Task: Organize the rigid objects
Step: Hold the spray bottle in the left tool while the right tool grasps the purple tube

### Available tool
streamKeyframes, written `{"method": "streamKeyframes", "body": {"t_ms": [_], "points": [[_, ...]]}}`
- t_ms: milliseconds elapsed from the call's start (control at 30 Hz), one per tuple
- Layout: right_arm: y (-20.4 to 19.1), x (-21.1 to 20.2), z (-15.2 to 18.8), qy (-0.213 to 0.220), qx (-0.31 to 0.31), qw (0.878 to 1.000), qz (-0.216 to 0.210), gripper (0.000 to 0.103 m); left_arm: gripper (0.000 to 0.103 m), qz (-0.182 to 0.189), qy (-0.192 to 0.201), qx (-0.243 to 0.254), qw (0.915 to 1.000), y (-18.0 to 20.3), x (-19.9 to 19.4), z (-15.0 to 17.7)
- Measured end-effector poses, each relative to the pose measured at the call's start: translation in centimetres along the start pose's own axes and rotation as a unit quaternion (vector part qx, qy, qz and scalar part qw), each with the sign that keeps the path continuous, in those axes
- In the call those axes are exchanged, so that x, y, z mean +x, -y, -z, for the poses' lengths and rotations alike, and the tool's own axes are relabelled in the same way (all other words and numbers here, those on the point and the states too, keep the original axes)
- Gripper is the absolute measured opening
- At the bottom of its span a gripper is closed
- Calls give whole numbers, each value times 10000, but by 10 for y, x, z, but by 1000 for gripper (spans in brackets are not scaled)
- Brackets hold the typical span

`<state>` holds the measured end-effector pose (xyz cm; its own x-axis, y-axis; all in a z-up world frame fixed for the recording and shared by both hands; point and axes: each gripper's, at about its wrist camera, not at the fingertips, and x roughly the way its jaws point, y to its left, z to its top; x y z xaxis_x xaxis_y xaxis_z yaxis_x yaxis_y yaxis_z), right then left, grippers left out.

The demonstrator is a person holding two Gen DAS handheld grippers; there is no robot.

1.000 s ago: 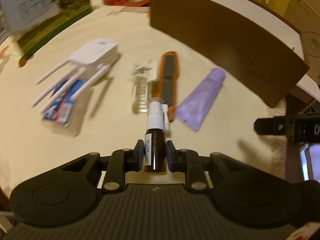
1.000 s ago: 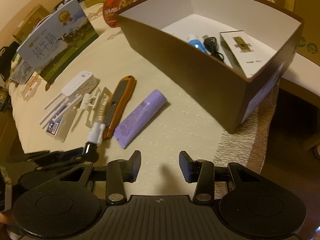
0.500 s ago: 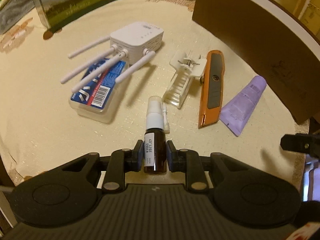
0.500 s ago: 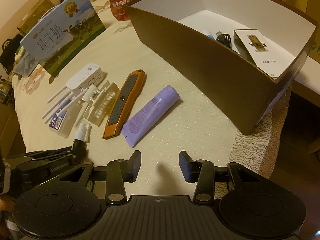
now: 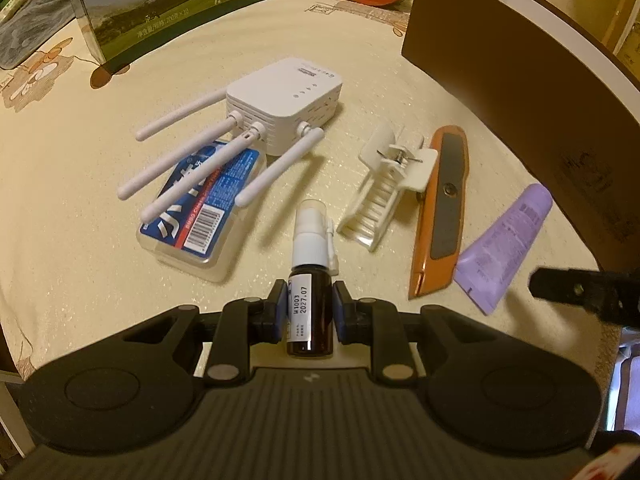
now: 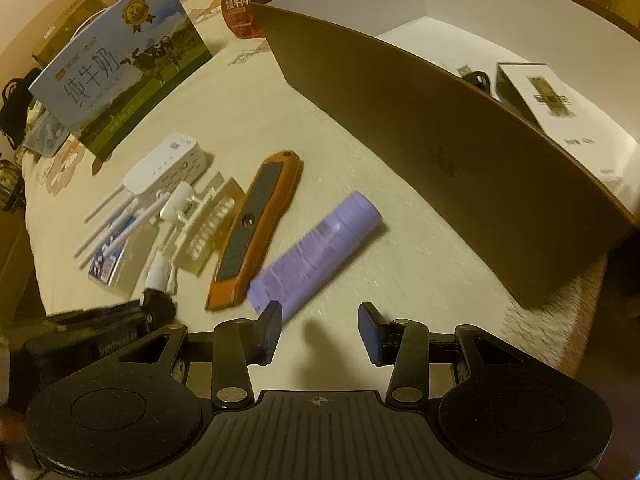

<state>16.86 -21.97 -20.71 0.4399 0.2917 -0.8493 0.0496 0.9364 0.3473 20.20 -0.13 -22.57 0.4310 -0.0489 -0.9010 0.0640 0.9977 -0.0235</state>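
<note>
We are holding the left hand-held gripper (image 5: 308, 312) clamped on a brown spray bottle (image 5: 310, 308), its white nozzle pointing forward along the fingers and above the table (image 5: 80, 260). We are keeping the right hand-held gripper (image 6: 320, 328) with its fingers apart and nothing between them, just short of the purple tube (image 6: 316, 248). That tube is lying ahead and slightly left of the right hand-held gripper, its long axis slanting away toward the upper right, flat crimped end nearest us; the right hand is plainly the nearer one. Beside it we are seeing the orange utility knife (image 6: 256, 228) lying roughly parallel, then the white clip (image 5: 384, 188), the router (image 5: 280, 104) and the blue-labelled case (image 5: 200, 216). Farthest right, the brown box (image 6: 460, 152) is standing open, already holding a white carton (image 6: 560, 108).
</note>
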Motion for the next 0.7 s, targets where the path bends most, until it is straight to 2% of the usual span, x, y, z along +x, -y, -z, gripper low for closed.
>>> {"method": "streamKeyframes", "body": {"t_ms": [200,333,433,533,633,700], "points": [[0,20,-18,107,517,9986,-18,40,19,24,16,-22,10000,0,4,-5],[3,34,-28,140,1013,9947,99,40,19,53,17,-50,10000,-2,5,-7],[6,43,-32,58,1165,9930,207,40,19,63,20,-39,10000,-2,6,-8],[2,43,-33,31,801,9965,236,35,19,63,27,-29,10000,-2,6,-8],[-6,41,-31,-162,-64,9996,234,28,19,61,25,18,10000,-1,5,-7],[-10,37,-27,-292,-594,9974,283,24,19,86,4,25,10000,0,3,-5]]}}
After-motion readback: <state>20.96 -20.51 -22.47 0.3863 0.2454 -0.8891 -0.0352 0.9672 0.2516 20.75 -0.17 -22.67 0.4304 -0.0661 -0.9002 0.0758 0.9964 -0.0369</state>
